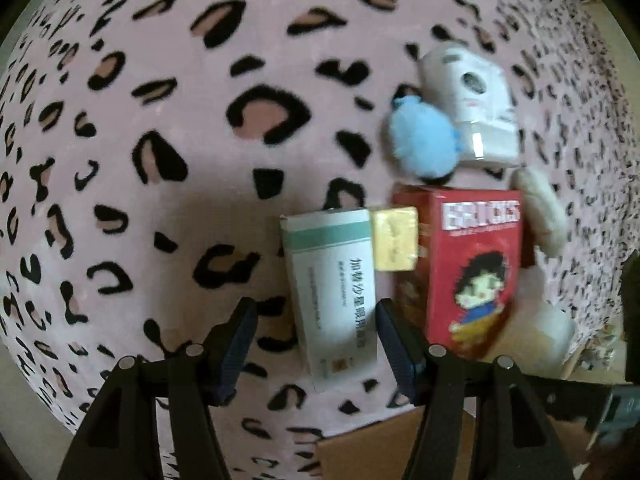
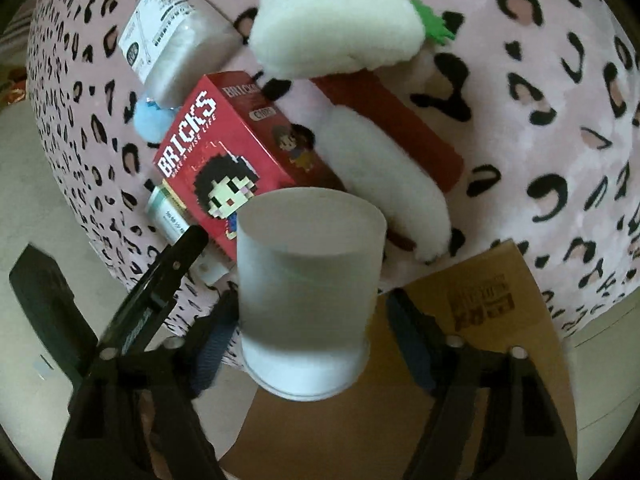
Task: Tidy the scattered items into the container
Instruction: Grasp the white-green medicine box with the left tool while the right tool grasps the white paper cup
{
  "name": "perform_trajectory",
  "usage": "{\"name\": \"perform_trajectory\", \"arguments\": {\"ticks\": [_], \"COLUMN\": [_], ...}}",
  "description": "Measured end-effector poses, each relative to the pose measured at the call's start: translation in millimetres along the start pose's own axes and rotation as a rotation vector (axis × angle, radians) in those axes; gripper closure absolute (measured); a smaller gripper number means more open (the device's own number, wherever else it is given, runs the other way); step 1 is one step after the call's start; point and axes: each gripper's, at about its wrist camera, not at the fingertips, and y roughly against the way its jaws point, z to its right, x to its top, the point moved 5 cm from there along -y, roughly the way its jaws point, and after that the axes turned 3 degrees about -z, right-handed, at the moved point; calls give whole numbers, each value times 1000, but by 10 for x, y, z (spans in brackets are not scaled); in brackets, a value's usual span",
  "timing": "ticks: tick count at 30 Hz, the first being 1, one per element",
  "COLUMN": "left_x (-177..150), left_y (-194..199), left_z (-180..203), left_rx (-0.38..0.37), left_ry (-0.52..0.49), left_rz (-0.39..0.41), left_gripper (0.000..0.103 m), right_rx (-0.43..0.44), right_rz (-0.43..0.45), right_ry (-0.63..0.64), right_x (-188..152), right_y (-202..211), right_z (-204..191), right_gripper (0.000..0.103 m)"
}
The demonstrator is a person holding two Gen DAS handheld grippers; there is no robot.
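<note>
On a pink leopard-print rug (image 1: 160, 120) lies a white and green medicine box (image 1: 332, 292). My left gripper (image 1: 316, 320) stands open around its near end, with a gap at the left pad. Beside it are a yellow block (image 1: 394, 238), a red BRICKS box (image 1: 472, 264), a blue pompom (image 1: 424, 140) and a white jar (image 1: 472, 100). In the right wrist view a frosted white cup (image 2: 308, 280) stands between the fingers of my right gripper (image 2: 312, 296), which is open, with a thin gap at the right pad. The cardboard container (image 2: 480, 304) lies below.
White plush toys (image 2: 336, 24) lie on and beside the red BRICKS box (image 2: 224, 152). The jar (image 2: 168, 36) and pompom (image 2: 152, 120) sit at the far left. The cardboard container's flap (image 1: 380, 452) touches the rug's near edge. Bare pale floor (image 2: 24, 200) surrounds the rug.
</note>
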Motion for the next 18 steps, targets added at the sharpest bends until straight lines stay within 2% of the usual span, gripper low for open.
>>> {"name": "perform_trajectory", "arguments": {"ticks": [3, 6, 7, 11, 18], "left_x": [10, 1, -2, -31, -245], "left_y": [-67, -56, -30, 108, 453], "left_z": [-43, -73, -87, -143, -171], "left_rx": [0, -4, 4, 46, 19], "left_ry": [4, 3, 0, -15, 13], "left_rz": [-12, -11, -3, 42, 89], "left_gripper": [40, 56, 57, 57, 57], "right_rx": [-15, -21, -29, -75, -133], "right_rz": [5, 29, 44, 108, 196], "right_ry": [34, 67, 84, 146, 231], "right_x": [-203, -399, -486, -800, -1386], "right_y": [-74, -37, -4, 140, 386], "right_z": [70, 123, 150, 230, 288], "right_gripper": [40, 41, 41, 41, 41]}}
